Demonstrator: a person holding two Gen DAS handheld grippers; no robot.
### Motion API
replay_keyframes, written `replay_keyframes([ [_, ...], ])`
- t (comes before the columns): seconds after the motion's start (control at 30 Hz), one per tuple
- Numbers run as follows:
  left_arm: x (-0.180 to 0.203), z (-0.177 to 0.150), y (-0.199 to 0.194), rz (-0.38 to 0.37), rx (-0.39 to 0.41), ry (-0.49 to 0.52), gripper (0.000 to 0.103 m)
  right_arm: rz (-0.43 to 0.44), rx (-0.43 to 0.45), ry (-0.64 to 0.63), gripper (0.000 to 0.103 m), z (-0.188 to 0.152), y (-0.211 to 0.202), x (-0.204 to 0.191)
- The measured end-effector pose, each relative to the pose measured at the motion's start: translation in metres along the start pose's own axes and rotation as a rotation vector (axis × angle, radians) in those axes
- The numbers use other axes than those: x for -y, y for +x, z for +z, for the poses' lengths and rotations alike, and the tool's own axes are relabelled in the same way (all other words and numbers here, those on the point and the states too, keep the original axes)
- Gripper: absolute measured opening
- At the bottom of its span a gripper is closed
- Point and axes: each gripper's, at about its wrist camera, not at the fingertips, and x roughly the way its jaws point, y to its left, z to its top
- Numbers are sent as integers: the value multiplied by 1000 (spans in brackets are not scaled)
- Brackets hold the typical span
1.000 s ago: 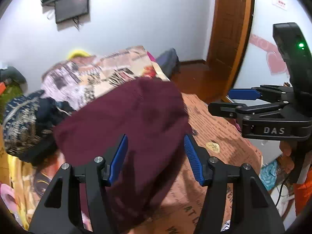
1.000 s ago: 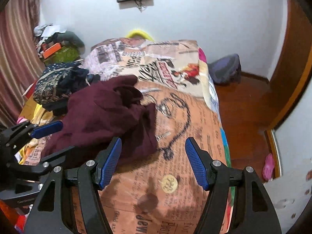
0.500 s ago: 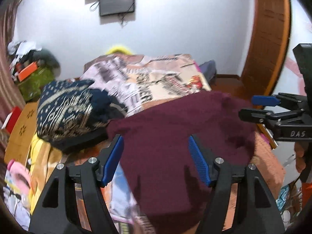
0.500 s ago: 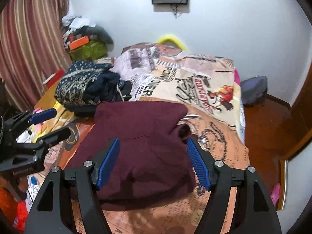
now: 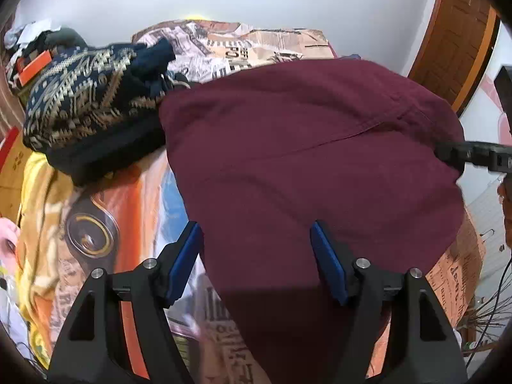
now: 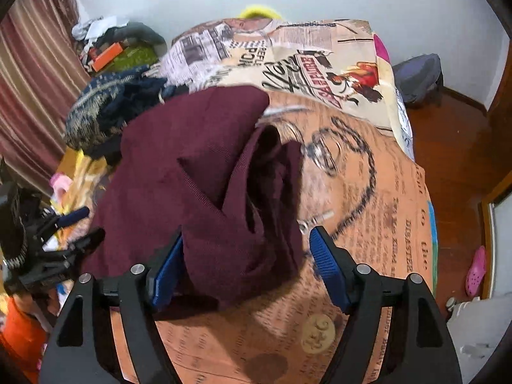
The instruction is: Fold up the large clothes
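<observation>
I've got both grippers gaping: left gripper [image 5: 256, 256], right gripper [image 6: 246, 262], nothing pinched. The maroon garment [image 5: 313, 160] lies rumpled mid-frame on the bed [image 6: 384, 198]. Next, I reckon: pinch two edges, spread it flat.

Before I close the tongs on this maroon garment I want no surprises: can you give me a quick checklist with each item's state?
1. Left tongs open: ok.
2. Right tongs open: ok.
3. Maroon garment between the right tongs' fingers: ok.
4. Garment lying flat: not ok, bunched folds in the right wrist view.
5. Clear of the patterned dark clothes pile: not ok, their edges meet.
6. Edge for left tongs to grip: cannot tell.
</observation>
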Motion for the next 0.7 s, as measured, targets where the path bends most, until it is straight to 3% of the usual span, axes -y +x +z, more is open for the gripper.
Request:
replay_keyframes([
  [0.13, 5, -5, 2, 12, 8, 18, 71, 3, -11, 5, 76, -10, 2, 4],
  [0.33, -2, 6, -11, 15, 13, 20, 71, -26, -11, 12, 76, 2, -5, -2],
  [0.57, -33, 25, -23, 47, 63, -92, 71, 37, 48, 30, 78, 23, -16, -10],
  [0.7, -53, 26, -10, -46, 16, -186, 71, 36, 25, 66, 78, 28, -3, -2],
])
